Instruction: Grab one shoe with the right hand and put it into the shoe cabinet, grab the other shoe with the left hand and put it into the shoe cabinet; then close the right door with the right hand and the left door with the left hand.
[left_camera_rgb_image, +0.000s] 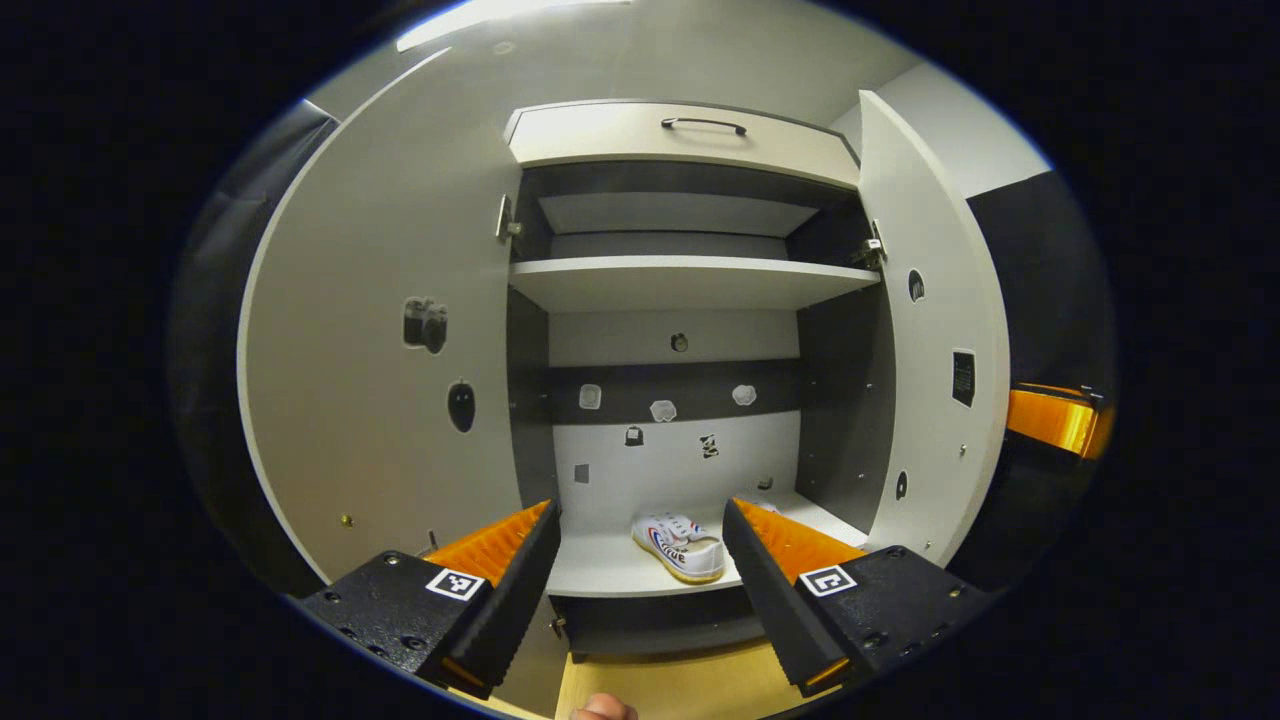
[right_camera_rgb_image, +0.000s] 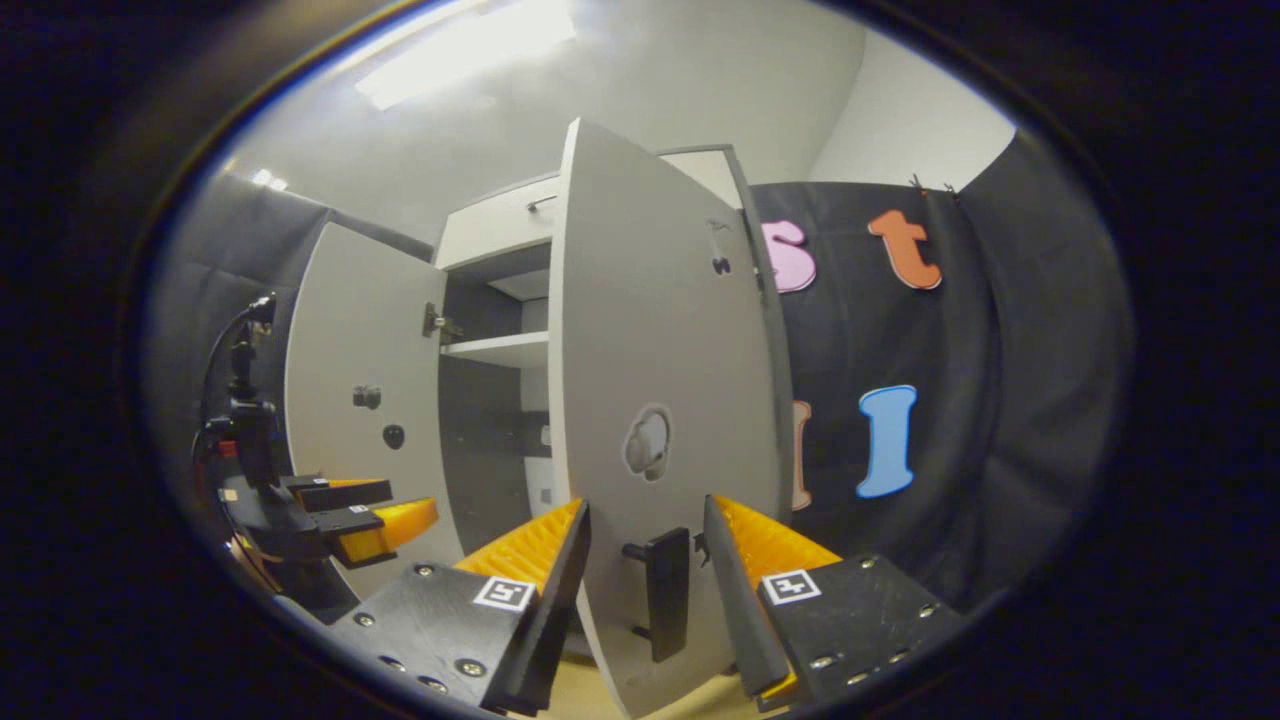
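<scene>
While the left gripper (left_camera_rgb_image: 640, 560) hangs with its fingers spread wide and nothing between them, a white shoe (left_camera_rgb_image: 679, 546) with red and blue stripes lies at twelve o'clock beyond them on the bottom shelf (left_camera_rgb_image: 600, 565) of the shoe cabinet (left_camera_rgb_image: 680, 280); its side lettering is too small to read. Both doors stand open. The right gripper (right_camera_rgb_image: 645, 560), fingers apart, straddles the right door (right_camera_rgb_image: 660, 380) edge near its black handle (right_camera_rgb_image: 665, 590); the left door (right_camera_rgb_image: 350, 400) is at ten o'clock.
</scene>
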